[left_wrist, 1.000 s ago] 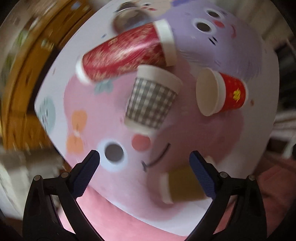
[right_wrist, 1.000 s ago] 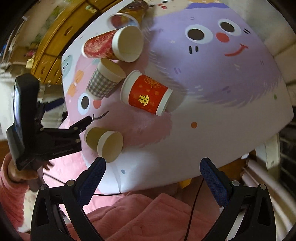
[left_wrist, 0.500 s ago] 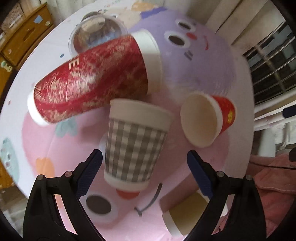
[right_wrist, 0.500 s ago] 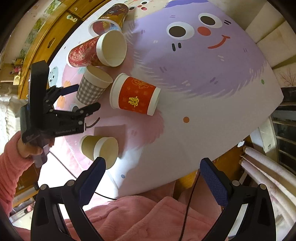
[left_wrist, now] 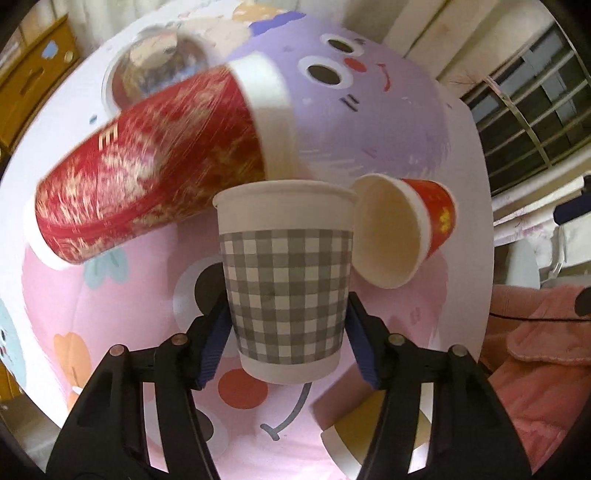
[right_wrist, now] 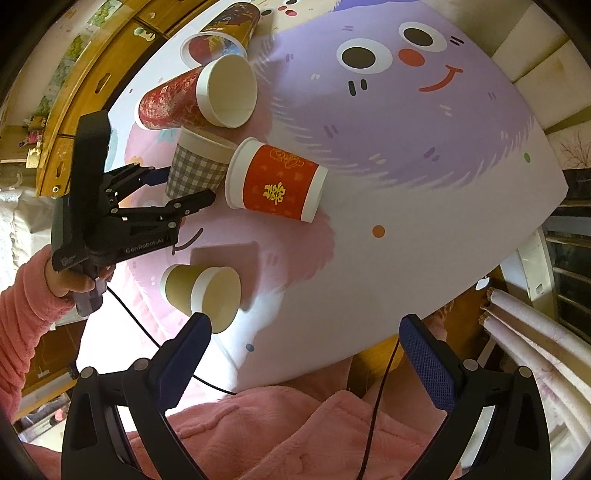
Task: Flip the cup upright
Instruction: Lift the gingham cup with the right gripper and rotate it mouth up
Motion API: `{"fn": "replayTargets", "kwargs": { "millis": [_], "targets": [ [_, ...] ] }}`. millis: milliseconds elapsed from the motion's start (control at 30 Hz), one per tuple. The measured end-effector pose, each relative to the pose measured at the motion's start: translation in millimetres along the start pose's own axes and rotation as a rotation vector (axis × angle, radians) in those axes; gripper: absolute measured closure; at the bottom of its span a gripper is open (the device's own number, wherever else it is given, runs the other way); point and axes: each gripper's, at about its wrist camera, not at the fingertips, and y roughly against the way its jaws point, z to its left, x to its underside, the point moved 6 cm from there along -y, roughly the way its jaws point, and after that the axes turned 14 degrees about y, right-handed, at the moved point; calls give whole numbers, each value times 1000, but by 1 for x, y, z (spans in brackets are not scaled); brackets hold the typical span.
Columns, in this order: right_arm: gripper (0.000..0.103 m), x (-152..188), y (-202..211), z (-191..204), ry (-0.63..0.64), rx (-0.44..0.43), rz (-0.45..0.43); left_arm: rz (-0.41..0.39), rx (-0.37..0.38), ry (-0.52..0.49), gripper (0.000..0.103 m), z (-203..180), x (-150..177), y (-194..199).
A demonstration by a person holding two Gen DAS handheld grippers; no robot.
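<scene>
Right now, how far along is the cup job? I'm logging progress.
Done: the checked cup stands mouth up. In hand: the left claw grips its sides; the right claw is open, empty. Left: the tall red cup, gold-printed red cup, tan cup and far patterned cup lie on their sides.

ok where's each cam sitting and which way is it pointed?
Left wrist: on the left gripper, looking along its fingers at the checked cup between them; own fingers show.
Right wrist: on the right gripper, held back off the table edge, looking down across it; own open fingers, pink robe and left hand show.
Shared: checked cup, both red cups, tan cup.
</scene>
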Motion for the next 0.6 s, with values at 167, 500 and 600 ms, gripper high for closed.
{"fn": "replayTargets", "kwargs": {
  "millis": [167, 500, 600],
  "targets": [
    [0, -5, 21, -17, 27, -28, -4, -78, -23, -55, 47, -22, 5, 22],
    [0, -12, 57, -38, 79, -79, -94, -257, -84, 82, 48, -71, 2, 99],
    [0, -15, 68, -55, 75, -106, -123, -296, -73, 190, 48, -90, 8, 118]
  ]
}}
